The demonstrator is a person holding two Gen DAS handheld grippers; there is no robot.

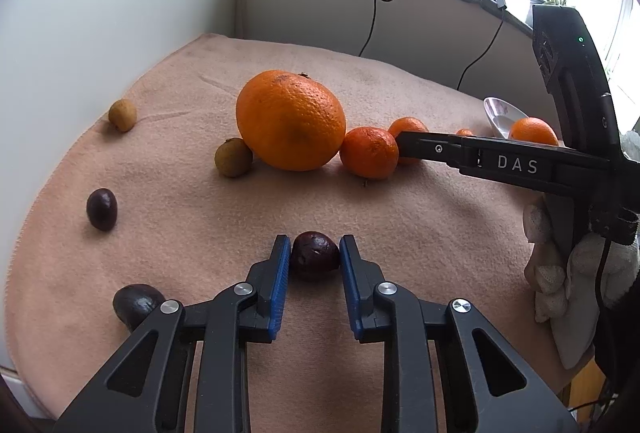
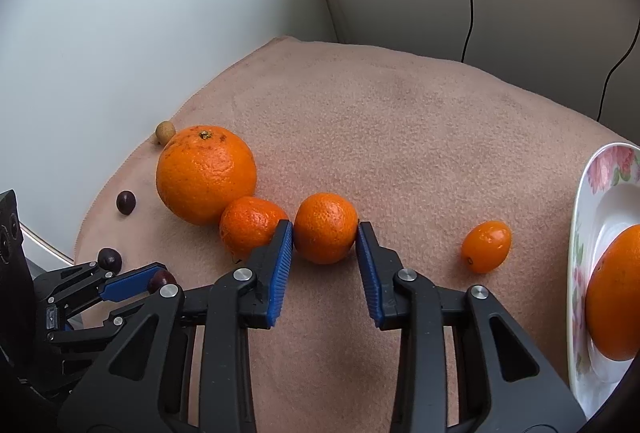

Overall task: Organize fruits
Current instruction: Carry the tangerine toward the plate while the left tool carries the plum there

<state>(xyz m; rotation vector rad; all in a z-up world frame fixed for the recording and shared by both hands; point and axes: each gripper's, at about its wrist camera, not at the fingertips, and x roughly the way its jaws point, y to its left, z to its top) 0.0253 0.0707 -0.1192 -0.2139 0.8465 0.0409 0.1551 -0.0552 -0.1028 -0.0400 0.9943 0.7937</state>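
Both grippers engage fruit on the pink cloth [image 2: 400,113]. The left gripper [image 1: 315,259] pinches a dark plum [image 1: 315,260] at lower centre; the right gripper [image 2: 325,239] brackets a mandarin [image 2: 325,227] at mid-frame, its pads apparently touching. Squeezing gently and lifting straight up would avoid nudging the adjacent mandarin [image 2: 250,225].

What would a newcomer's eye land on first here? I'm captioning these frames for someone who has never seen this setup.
The large bright orange dominates the middle of the pink cloth, heading a row of smaller mandarins. The right gripper closes on one small orange mandarin in that row, while the left gripper clamps a dark purple round fruit. At the right edge, a floral white plate already holds another orange fruit.
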